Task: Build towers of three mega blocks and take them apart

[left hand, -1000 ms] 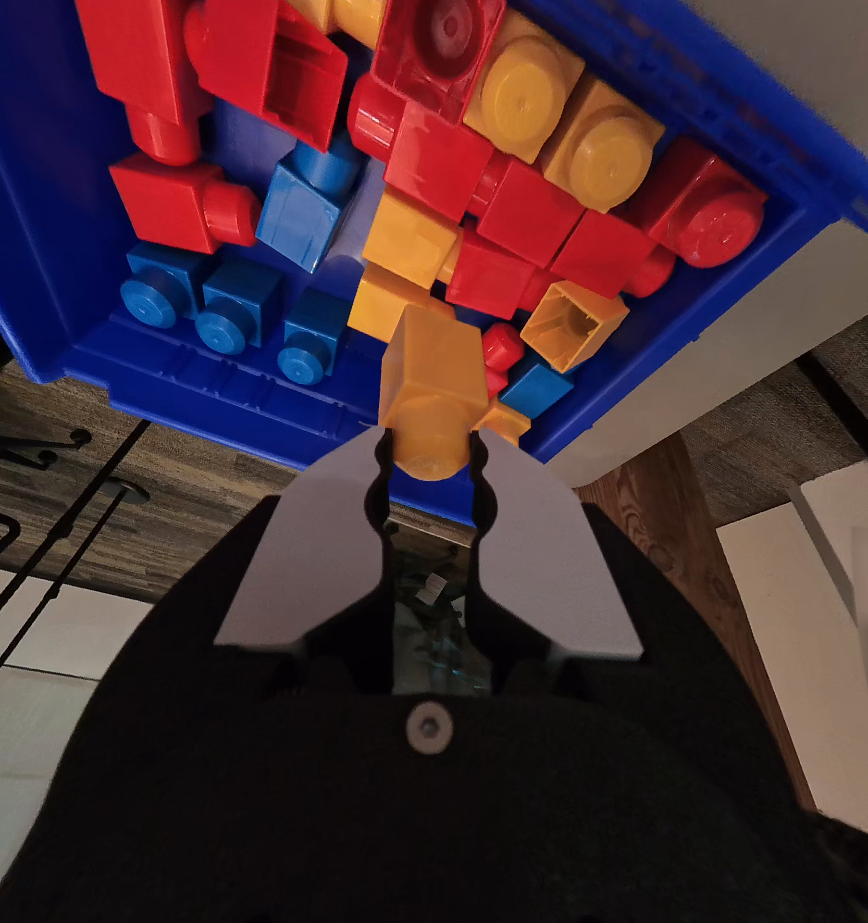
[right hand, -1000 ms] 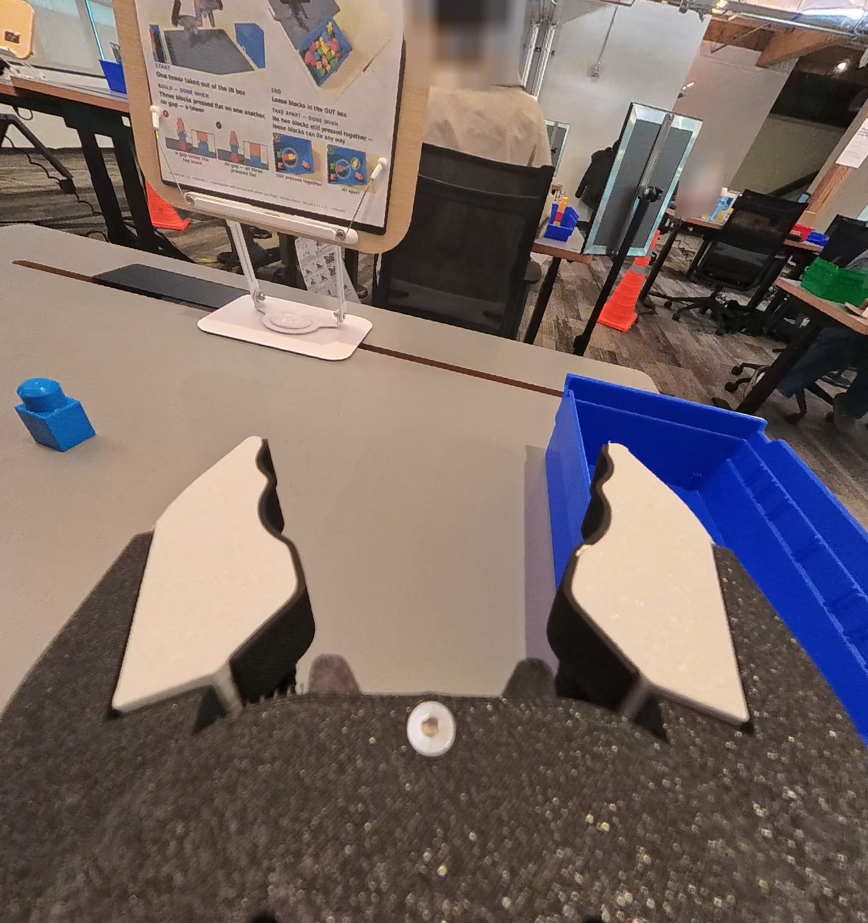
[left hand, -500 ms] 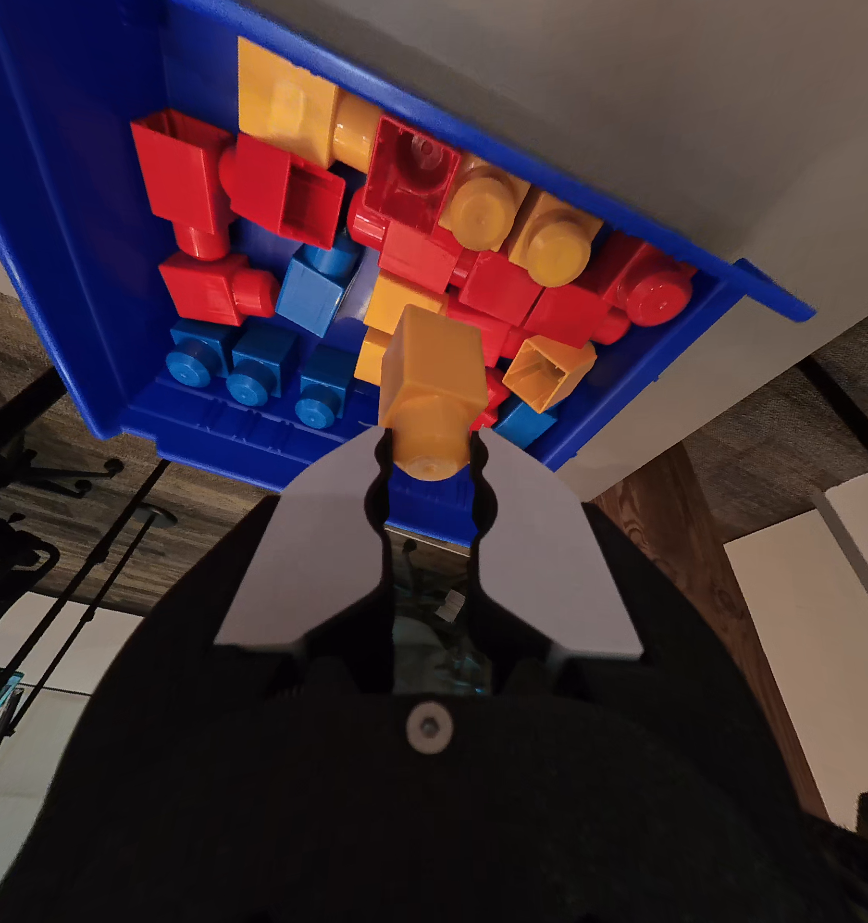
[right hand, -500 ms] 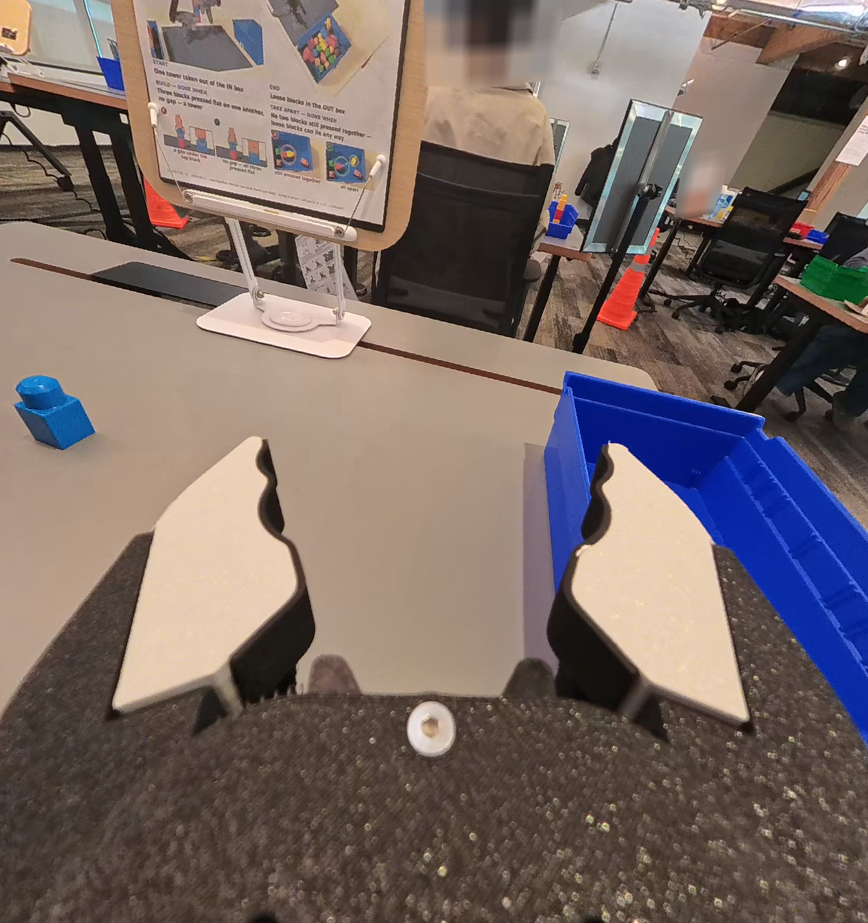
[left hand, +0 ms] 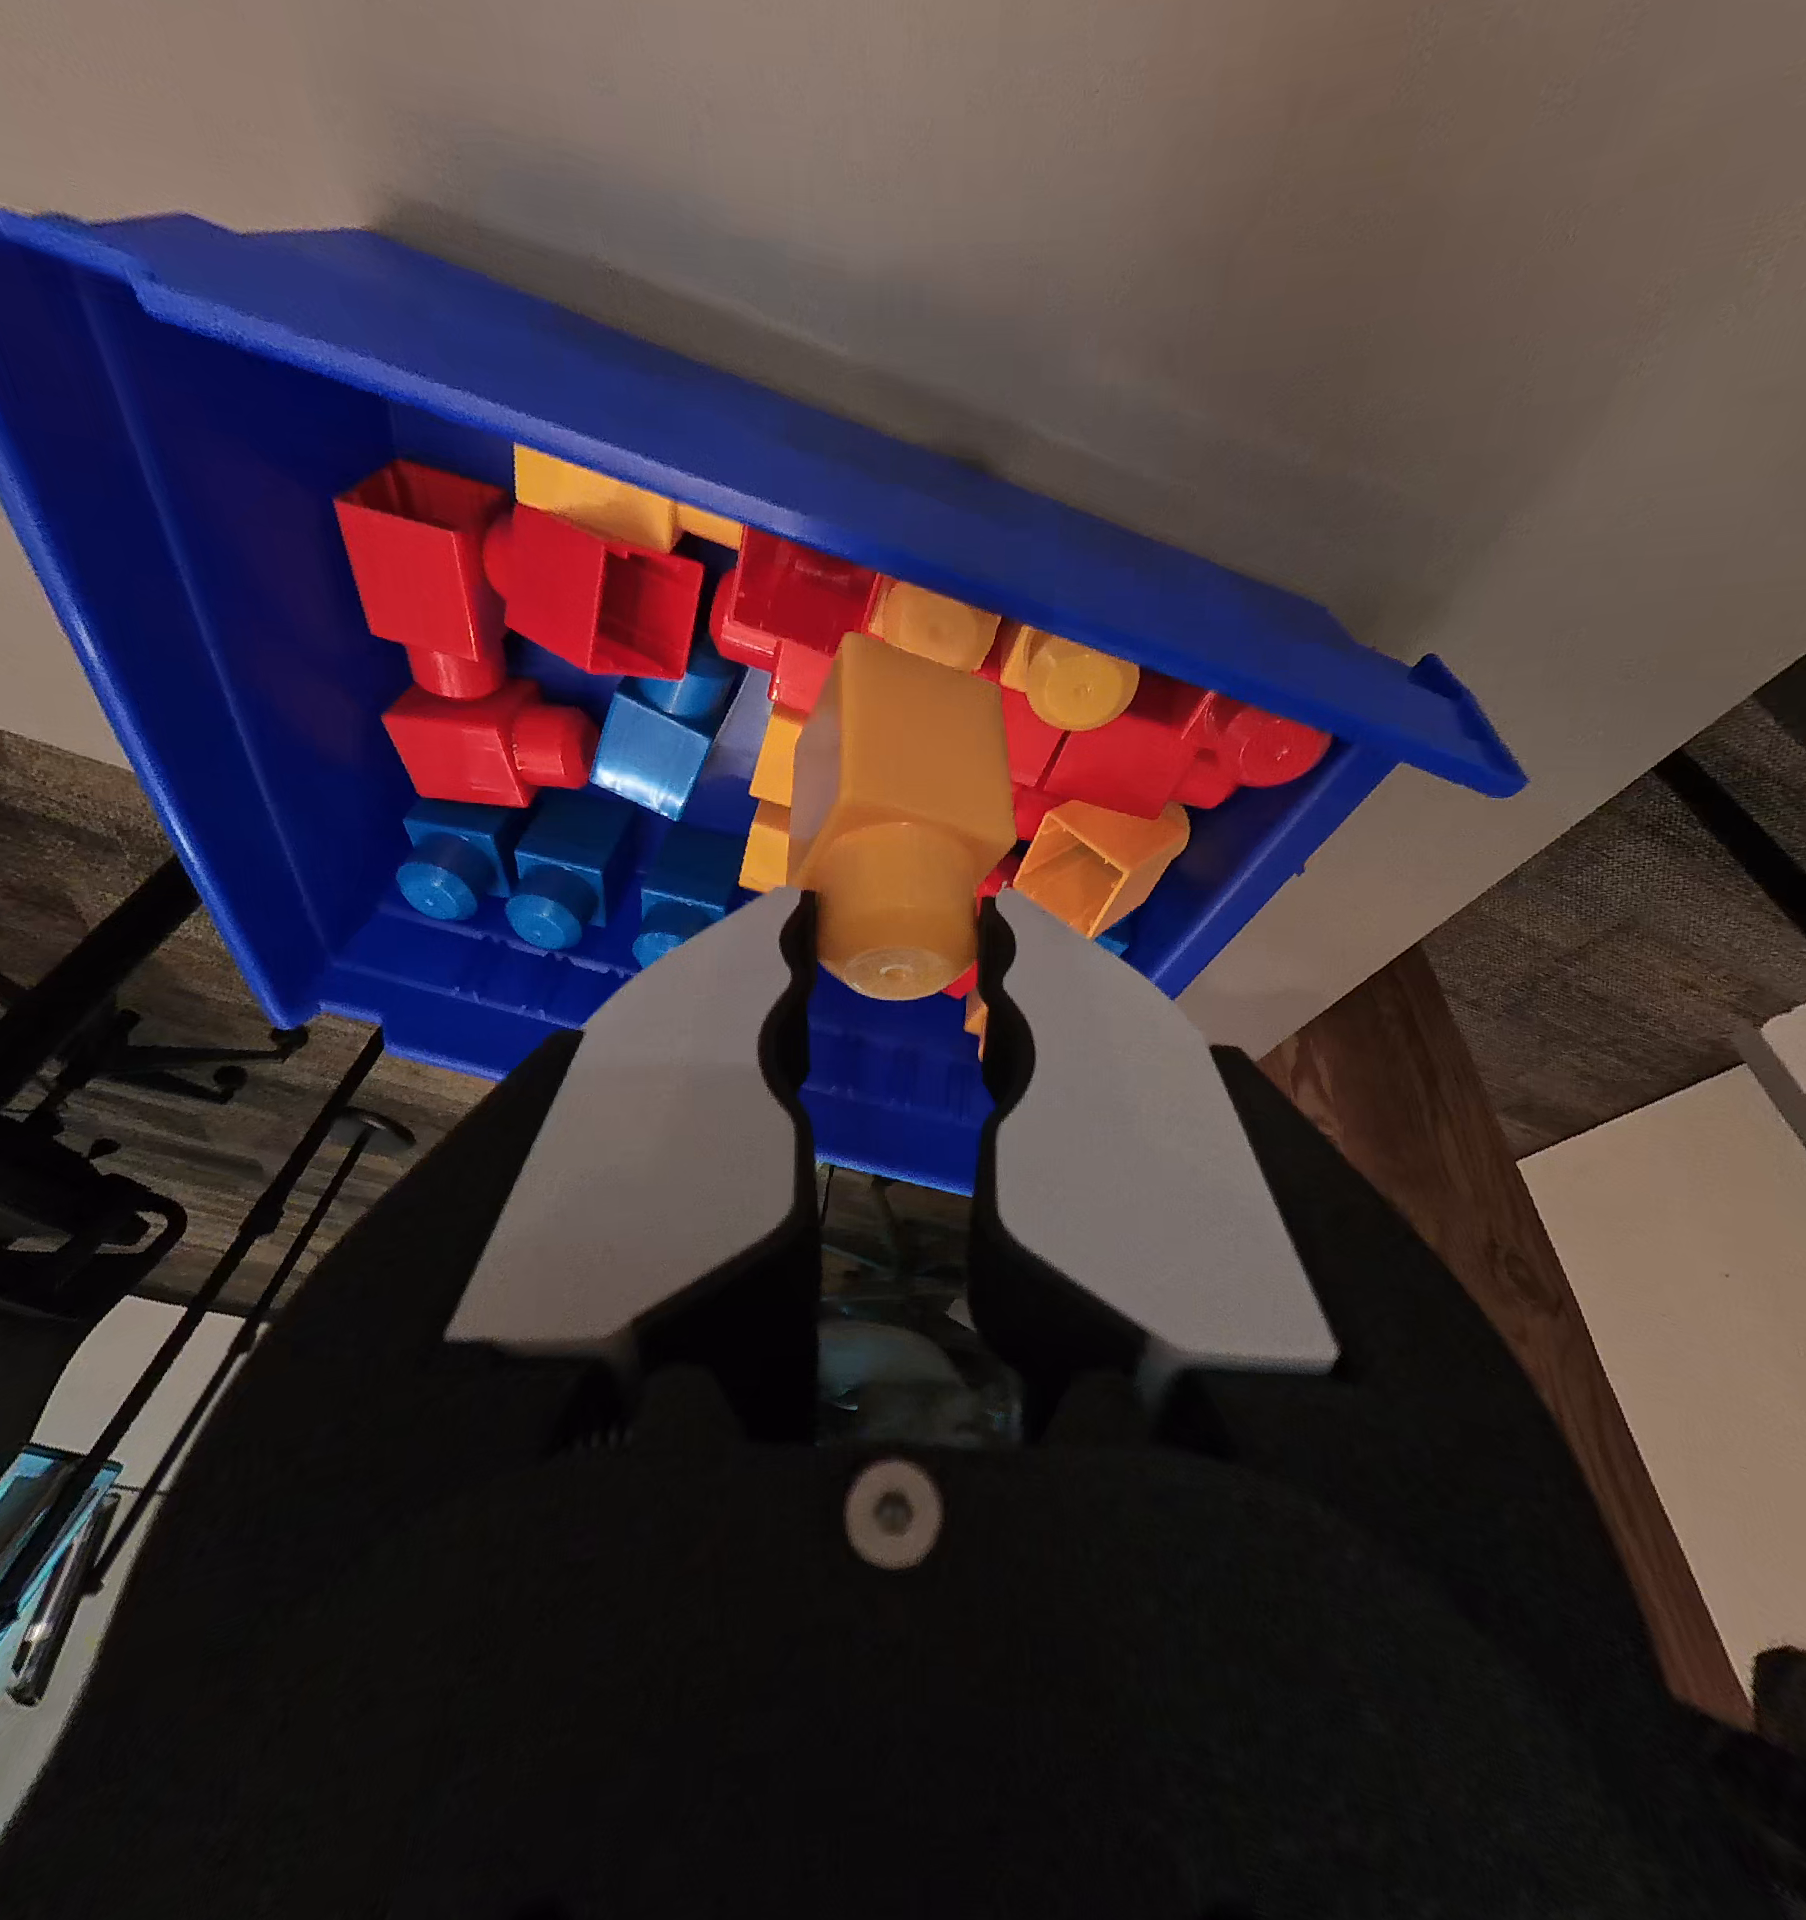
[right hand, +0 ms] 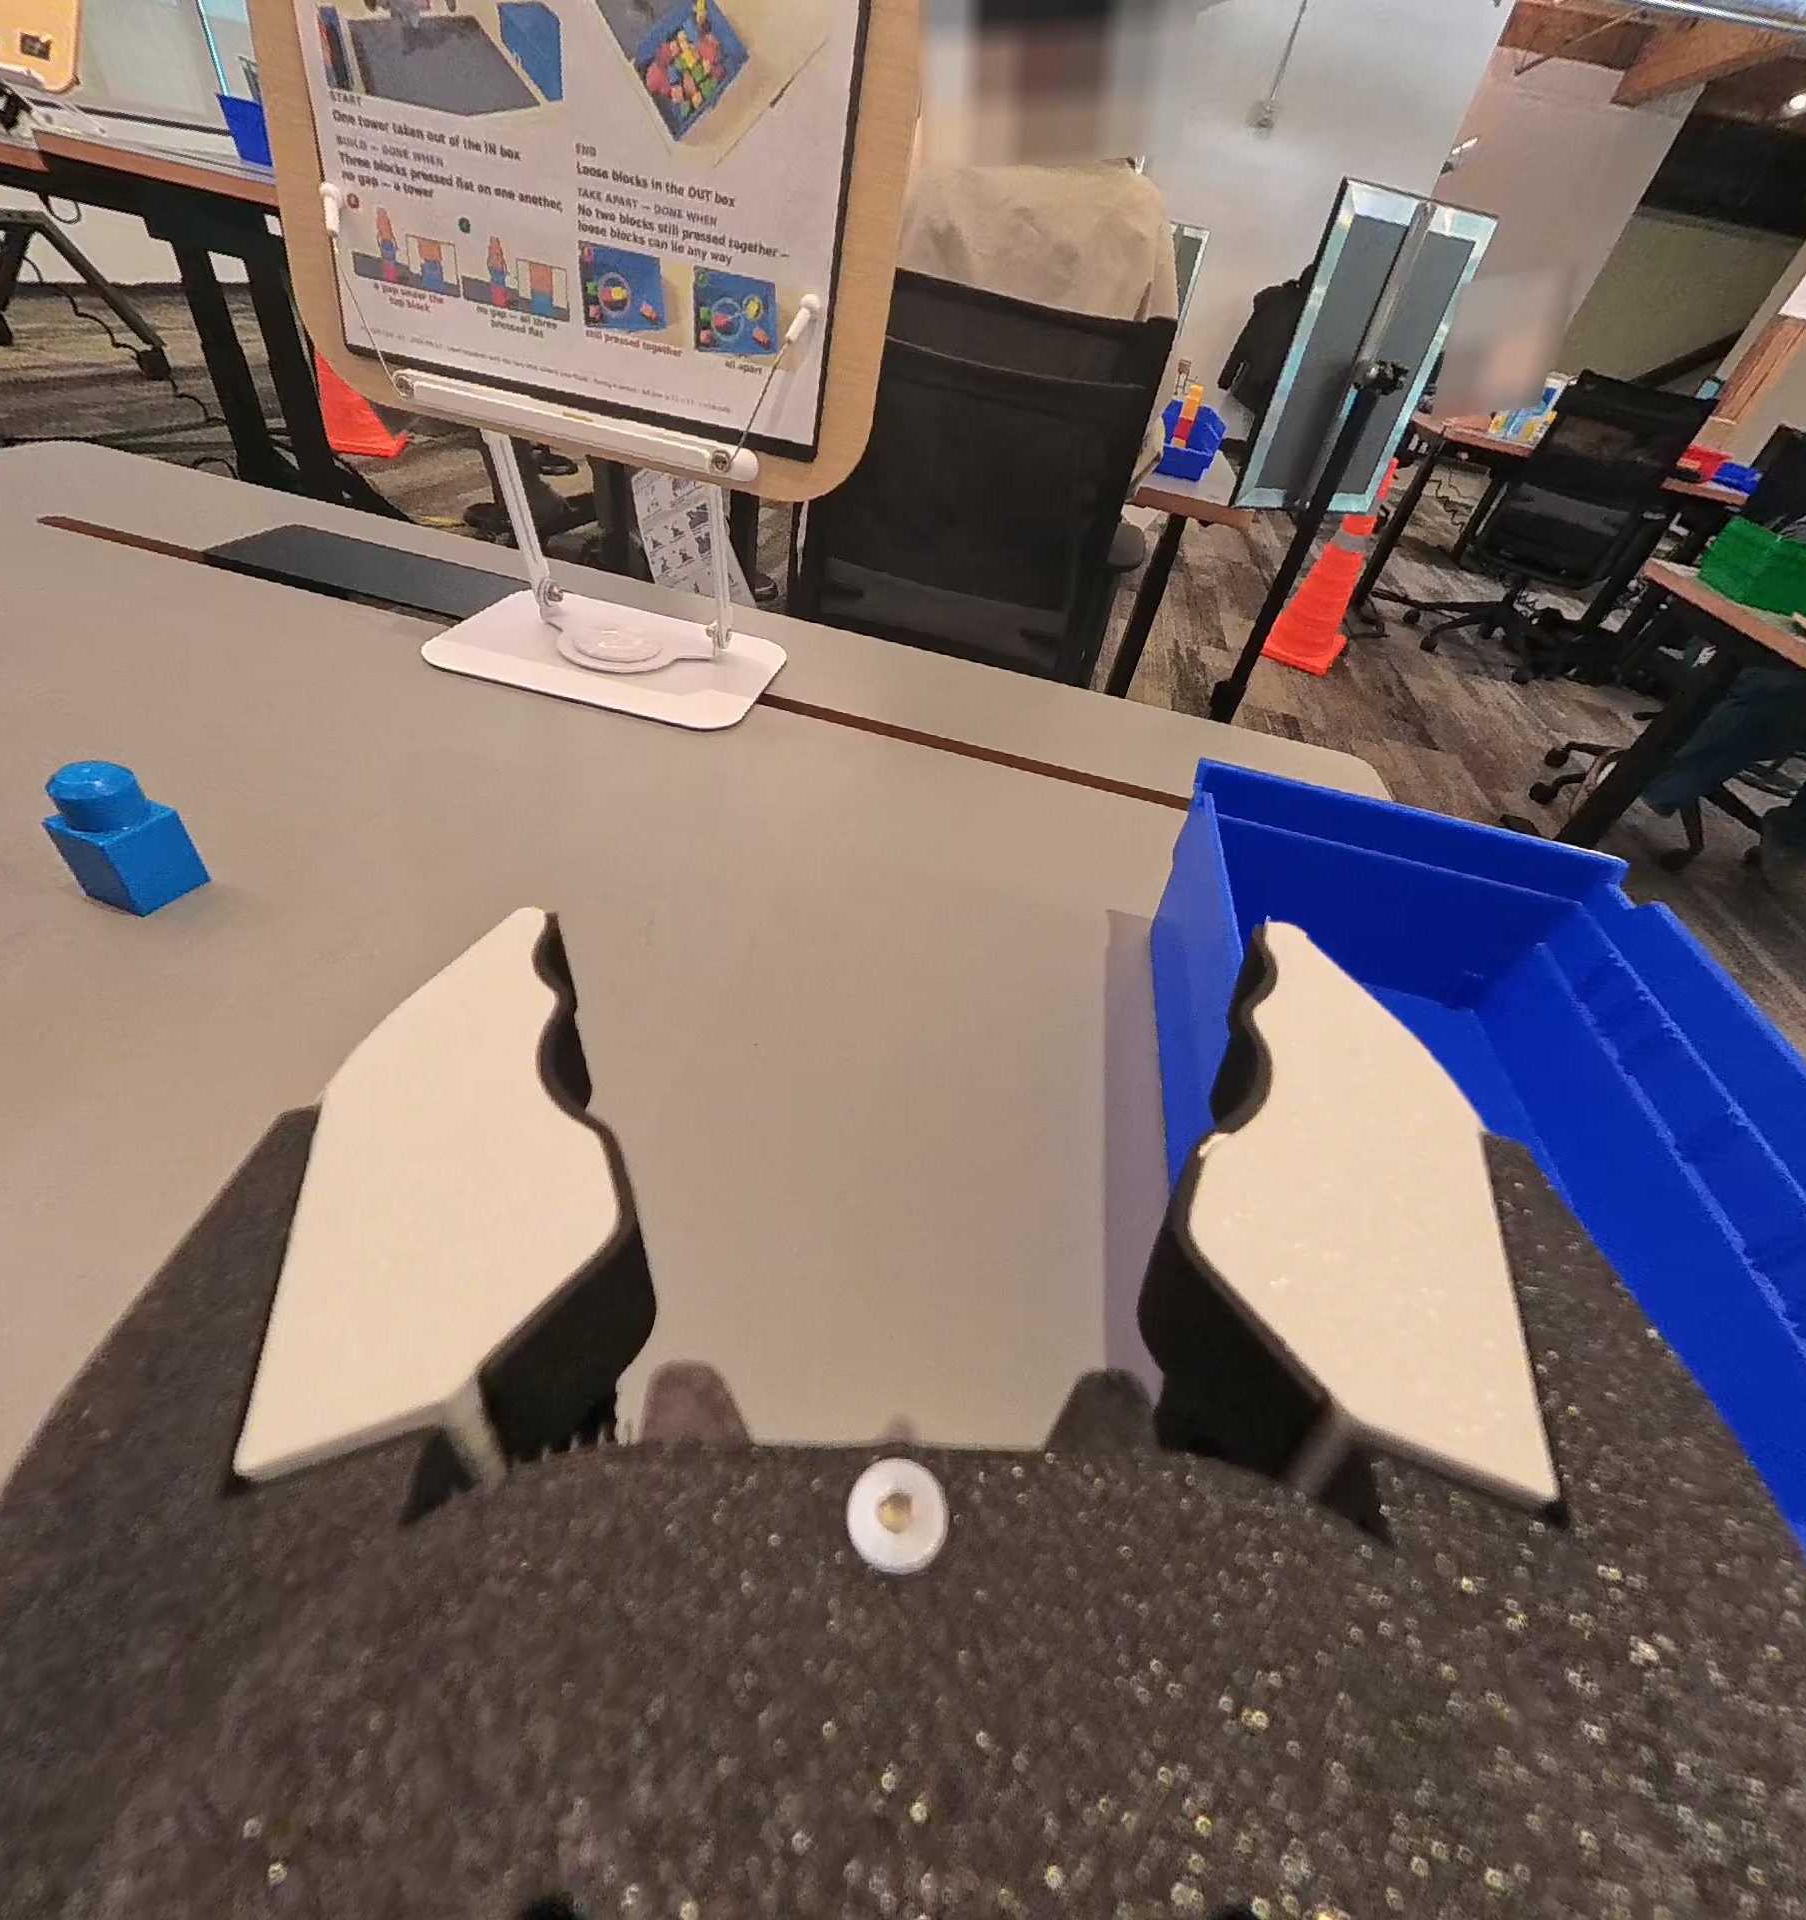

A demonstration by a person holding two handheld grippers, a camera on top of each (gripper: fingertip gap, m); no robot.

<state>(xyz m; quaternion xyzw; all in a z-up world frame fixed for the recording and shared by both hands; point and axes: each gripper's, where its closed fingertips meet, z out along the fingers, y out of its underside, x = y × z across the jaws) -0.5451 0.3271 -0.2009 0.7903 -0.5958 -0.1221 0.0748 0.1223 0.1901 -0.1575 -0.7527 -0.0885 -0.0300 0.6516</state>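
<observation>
One yellow block (left hand: 904, 774) was pinched by its stud alone in the left gripper (left hand: 891, 925), held above the blue bin (left hand: 203, 623) of loose red, yellow and blue blocks. Risk: so narrow a hold on a round stud could let the block swivel or slip back into the bin. Left gripper pointed steeply downward. Right gripper (right hand: 904, 1049) hovered level over the grey table (right hand: 670, 831), jaws spread, empty; a lone blue block (right hand: 125, 842) stood well apart.

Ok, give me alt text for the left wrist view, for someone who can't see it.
The left gripper is shut on the stud of a yellow block, held above a blue bin full of loose red, yellow and blue blocks. The bin sits on a grey table, with dark wood-look floor past the edge.
</observation>
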